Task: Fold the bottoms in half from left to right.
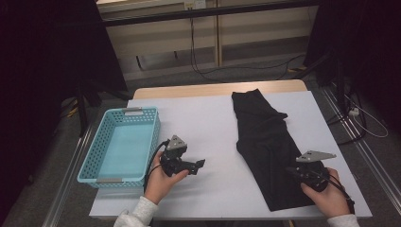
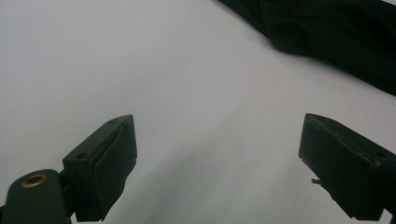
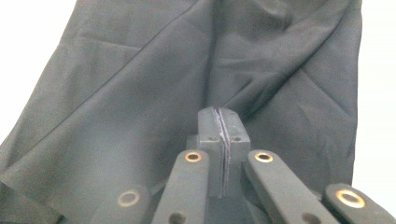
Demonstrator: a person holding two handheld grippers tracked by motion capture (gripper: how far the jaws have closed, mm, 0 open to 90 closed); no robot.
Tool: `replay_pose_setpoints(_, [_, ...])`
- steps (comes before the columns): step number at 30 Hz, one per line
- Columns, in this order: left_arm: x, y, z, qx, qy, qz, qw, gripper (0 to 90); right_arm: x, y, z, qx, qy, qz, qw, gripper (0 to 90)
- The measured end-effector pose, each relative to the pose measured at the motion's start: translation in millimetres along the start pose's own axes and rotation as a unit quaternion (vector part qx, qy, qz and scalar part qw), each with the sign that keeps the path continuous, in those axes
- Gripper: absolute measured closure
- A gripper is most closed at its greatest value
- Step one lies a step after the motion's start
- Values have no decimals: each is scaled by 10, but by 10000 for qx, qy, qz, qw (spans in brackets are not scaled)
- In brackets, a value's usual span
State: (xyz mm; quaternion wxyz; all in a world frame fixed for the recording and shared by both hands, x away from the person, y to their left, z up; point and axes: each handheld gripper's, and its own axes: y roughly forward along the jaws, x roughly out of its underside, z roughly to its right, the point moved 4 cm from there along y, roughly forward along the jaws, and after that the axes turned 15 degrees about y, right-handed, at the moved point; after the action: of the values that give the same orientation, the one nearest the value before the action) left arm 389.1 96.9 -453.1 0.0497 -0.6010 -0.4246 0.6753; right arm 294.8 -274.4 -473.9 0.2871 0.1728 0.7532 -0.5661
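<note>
The right tongs (image 3: 220, 122) were clenched, jaws pressed flat together over the black garment (image 3: 187, 84); whether a fold of cloth was pinched between them could not be told, though the tips sat right on the fabric. In the high view those right tongs (image 1: 294, 171) lay at about five o'clock on the bench, at the near end of the garment (image 1: 265, 142), which ran in a long strip from one o'clock down to five. The left tongs (image 2: 217, 154) stood released, jaws wide apart, hovering over bare surface near seven o'clock with nothing between them.

The step in hand looked like taking hold of the garment's near hem. The next move would probably call for the left tongs (image 1: 197, 165) to cross and grip another edge.

The bench (image 1: 208, 123) was covered in a pale sheet; a turquoise basket (image 1: 97, 163) sat empty at nine o'clock. Beyond were grey floor, trailing cables and dark drapes.
</note>
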Motion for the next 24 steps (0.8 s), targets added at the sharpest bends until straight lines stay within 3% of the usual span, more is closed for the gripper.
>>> replay_pose_setpoints(13, [-19, -13, 8, 16, 13, 43, 10000, 116, 116, -240, 154, 71, 117, 90, 9999, 899])
replay_pose_setpoints(15, [-25, -14, 12, 18, 8, 58, 10000, 117, 157, -301, 203, 142, 84, 123, 9998, 899])
replay_pose_setpoints(20, [-28, 12, 43, 42, 27, 22, 10000, 118, 253, -417, 389, 228, 285, 172, 9992, 897])
replay_pose_setpoints(24, [-28, 27, 50, 45, 83, -10, 10000, 118, 274, -438, 437, 225, 340, 323, 9986, 821])
